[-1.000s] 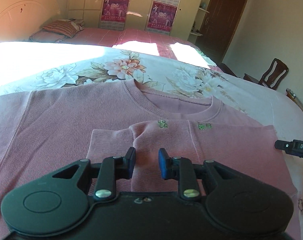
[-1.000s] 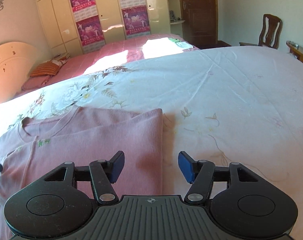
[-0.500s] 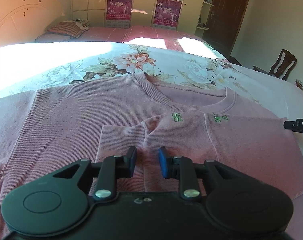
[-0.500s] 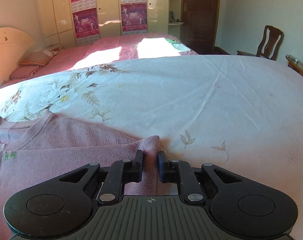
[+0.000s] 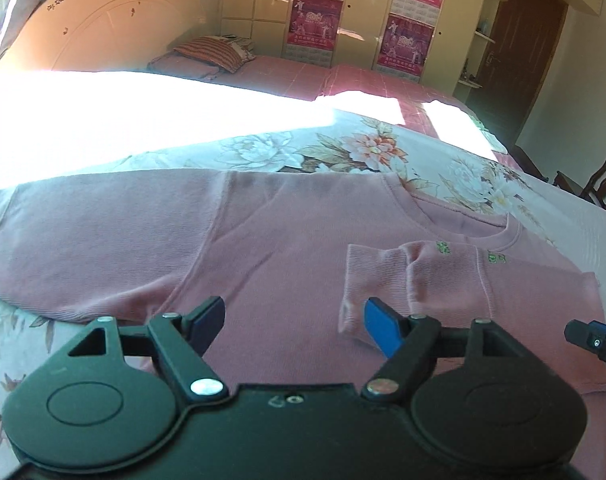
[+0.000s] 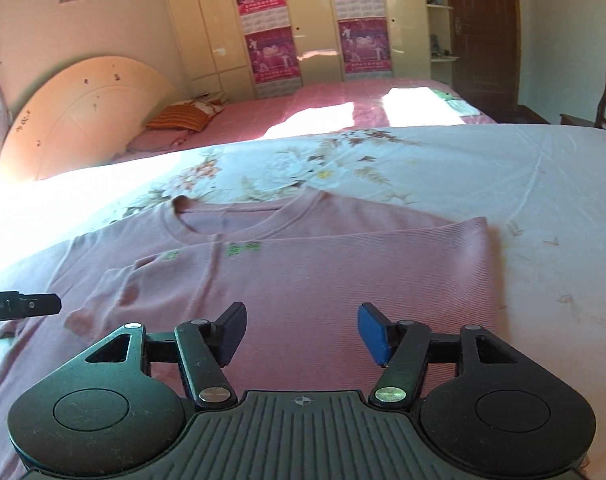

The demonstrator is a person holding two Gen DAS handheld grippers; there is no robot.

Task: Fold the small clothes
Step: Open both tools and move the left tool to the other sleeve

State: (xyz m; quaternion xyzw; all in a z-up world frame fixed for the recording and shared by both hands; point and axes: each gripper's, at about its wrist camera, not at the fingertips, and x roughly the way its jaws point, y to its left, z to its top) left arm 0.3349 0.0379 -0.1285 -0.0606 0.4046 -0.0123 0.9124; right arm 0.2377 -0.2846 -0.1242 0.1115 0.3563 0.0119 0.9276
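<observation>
A pink long-sleeved knit top (image 5: 271, 240) lies flat on the flowered bedsheet (image 5: 343, 148). Its right side and sleeve are folded in over the chest, the cuff (image 5: 367, 280) lying mid-body; the left sleeve (image 5: 83, 232) lies spread out. My left gripper (image 5: 295, 322) is open and empty just above the body, left of the cuff. The top also shows in the right wrist view (image 6: 343, 264). My right gripper (image 6: 301, 330) is open and empty above the folded part, and its tip shows in the left wrist view (image 5: 591, 340).
A second bed with a pink cover (image 6: 343, 100) and striped pillow (image 6: 179, 116) stands behind, with a wardrobe (image 6: 303, 20) and a dark door (image 6: 479, 32). A wooden chair (image 5: 599, 184) stands at the right. White sheet (image 6: 543, 200) lies right of the top.
Both grippers have opened and let go of the pink top. The left one has shifted left off the folded cuff; the right one has moved left from the top's right edge.
</observation>
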